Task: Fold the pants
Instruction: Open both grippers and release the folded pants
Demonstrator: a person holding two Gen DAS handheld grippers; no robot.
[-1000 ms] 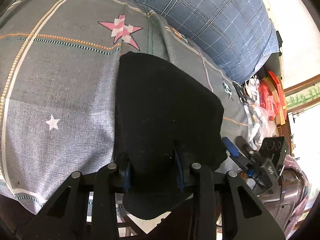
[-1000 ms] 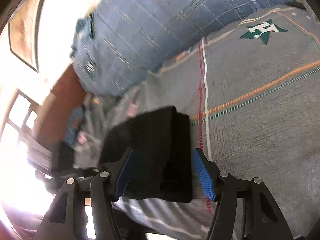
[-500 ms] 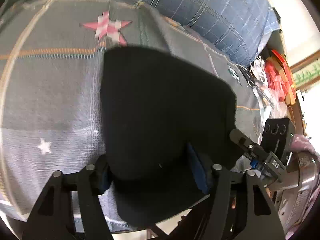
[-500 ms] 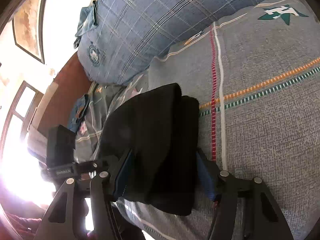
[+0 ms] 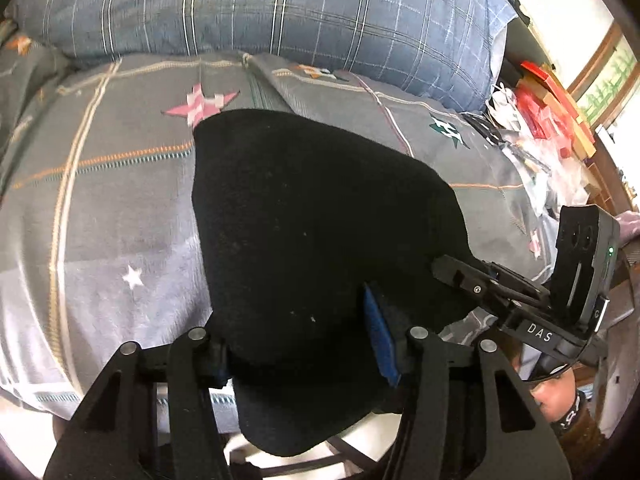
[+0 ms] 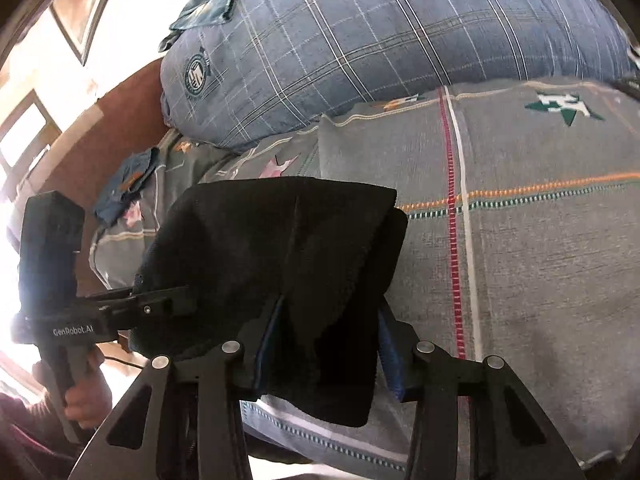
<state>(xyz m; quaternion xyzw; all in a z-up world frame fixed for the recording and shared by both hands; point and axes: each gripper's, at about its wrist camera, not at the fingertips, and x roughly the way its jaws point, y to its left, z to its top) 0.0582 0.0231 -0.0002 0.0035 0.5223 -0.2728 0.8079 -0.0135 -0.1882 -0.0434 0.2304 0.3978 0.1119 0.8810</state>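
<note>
Jaws of both grippers have just been closing, each with cloth between them. On the left gripper (image 5: pixel 304 344) the jaws stand part-open around the near edge of the pants (image 5: pixel 320 240); the right pad shows blue beside the cloth, the left pad is hidden, so firm contact cannot be confirmed. On the right gripper (image 6: pixel 328 344) the pads sit close against a thick bunched fold of the pants (image 6: pixel 288 264), which appears pinched between them. Progress: the pants already form a compact dark bundle of stacked layers lying on the bed (image 5: pixel 100 220), near edge overhanging toward the grippers. By this reading most folds are done; what remains is probably one further fold or squaring up, then release. Material: black, matte, slightly fuzzy knit, thick, soft, with rounded edges and light lint specks. It will likely sag and shift if lifted from one side. The bed cover is grey woven cloth with stripes and star patches; a blue plaid pillow (image 6: pixel 380 40) lies behind.
</note>
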